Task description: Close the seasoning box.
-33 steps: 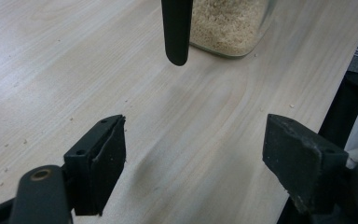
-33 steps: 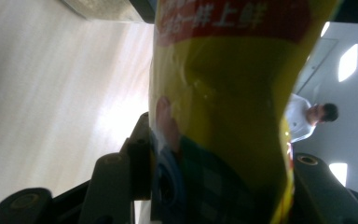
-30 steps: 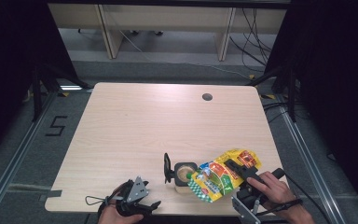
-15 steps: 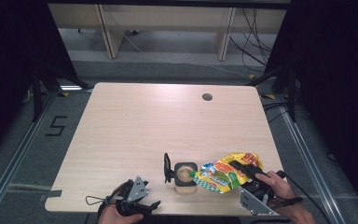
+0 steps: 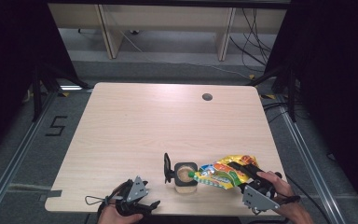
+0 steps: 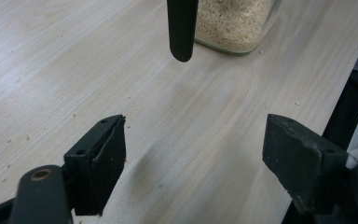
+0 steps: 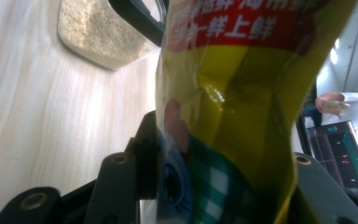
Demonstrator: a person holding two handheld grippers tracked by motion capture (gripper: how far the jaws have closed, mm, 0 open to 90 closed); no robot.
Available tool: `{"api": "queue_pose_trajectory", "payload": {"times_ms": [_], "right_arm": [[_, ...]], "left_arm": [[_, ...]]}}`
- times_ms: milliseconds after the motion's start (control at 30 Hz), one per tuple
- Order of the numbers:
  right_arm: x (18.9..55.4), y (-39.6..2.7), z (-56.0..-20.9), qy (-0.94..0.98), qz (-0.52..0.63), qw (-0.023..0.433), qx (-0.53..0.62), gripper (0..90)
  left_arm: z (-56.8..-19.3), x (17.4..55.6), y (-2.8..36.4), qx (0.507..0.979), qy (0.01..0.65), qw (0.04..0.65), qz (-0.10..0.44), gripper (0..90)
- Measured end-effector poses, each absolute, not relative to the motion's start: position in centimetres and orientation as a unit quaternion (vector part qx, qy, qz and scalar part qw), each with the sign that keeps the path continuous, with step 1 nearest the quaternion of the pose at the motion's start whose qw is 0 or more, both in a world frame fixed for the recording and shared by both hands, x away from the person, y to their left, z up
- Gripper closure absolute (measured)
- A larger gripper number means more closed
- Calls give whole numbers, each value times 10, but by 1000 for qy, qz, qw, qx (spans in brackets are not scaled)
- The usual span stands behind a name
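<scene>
Pouch (image 5: 220, 173) tipped lower, long axis level, mouth toward jar (image 5: 185, 176); right hand-held gripper (image 5: 245, 170) clamping it

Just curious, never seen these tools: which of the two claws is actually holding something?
The right claw: it is shut on the yellow pouch, tipped toward the jar. The left claw gapes open above bare table.

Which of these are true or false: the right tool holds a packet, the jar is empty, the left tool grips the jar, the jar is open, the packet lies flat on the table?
1. The right tool holds a yellow packet. True.
2. The jar is empty. False: it holds tan granules.
3. The left tool grips the jar. False: it is open, near the table's front edge, apart from the jar.
4. The jar is open. True: its lid stands swung to the side.
5. The packet lies flat on the table. False: it is held tilted toward the jar's mouth.
</scene>
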State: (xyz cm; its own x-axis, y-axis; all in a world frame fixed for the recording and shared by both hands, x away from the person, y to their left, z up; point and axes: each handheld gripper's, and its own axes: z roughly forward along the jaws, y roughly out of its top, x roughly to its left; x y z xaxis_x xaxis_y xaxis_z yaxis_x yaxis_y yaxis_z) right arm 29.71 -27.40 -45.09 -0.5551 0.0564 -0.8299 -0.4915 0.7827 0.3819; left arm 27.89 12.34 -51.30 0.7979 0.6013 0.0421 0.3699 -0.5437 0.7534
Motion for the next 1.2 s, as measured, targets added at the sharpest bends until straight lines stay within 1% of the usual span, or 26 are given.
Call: {"api": "queue_pose_trajectory", "payload": {"times_ms": [33, 67, 133, 167, 200, 433, 567, 600, 933, 1033, 1067, 1133, 1167, 1200], "right_arm": [[299, -274, -448, 826, 299, 454, -151, 570], [299, -275, -451, 828, 307, 450, -131, 570], [301, -276, -451, 829, 311, 446, -133, 570], [301, -276, -452, 832, 321, 437, -119, 571], [303, -276, -451, 829, 320, 441, -127, 571], [312, -281, -453, 834, 375, 397, -74, 577], [321, -286, -453, 832, 382, 399, -56, 579], [323, -287, -453, 834, 389, 388, -49, 579], [354, -299, -465, 821, 483, 302, 43, 585], [362, -299, -470, 818, 496, 285, 60, 586], [365, -299, -471, 818, 497, 283, 62, 586], [374, -299, -475, 814, 510, 266, 79, 587], [379, -299, -475, 813, 511, 268, 76, 587], [382, -299, -478, 812, 516, 257, 90, 587]], "left_arm": [[-513, 279, 123, 866, 280, 386, 150, 213], [-513, 279, 124, 866, 280, 386, 150, 213], [-513, 279, 123, 866, 281, 386, 150, 213], [-513, 279, 123, 866, 281, 386, 150, 213], [-513, 279, 124, 868, 278, 383, 151, 213], [-513, 279, 124, 867, 280, 383, 151, 217], [-514, 279, 124, 866, 283, 384, 149, 218], [-514, 280, 125, 870, 278, 378, 152, 218], [-515, 280, 125, 869, 282, 378, 150, 217], [-515, 282, 125, 874, 269, 375, 155, 218], [-515, 281, 125, 871, 275, 377, 151, 217], [-516, 281, 125, 870, 281, 375, 151, 218], [-516, 281, 125, 868, 283, 379, 149, 217], [-516, 280, 125, 868, 284, 379, 150, 218]]}}
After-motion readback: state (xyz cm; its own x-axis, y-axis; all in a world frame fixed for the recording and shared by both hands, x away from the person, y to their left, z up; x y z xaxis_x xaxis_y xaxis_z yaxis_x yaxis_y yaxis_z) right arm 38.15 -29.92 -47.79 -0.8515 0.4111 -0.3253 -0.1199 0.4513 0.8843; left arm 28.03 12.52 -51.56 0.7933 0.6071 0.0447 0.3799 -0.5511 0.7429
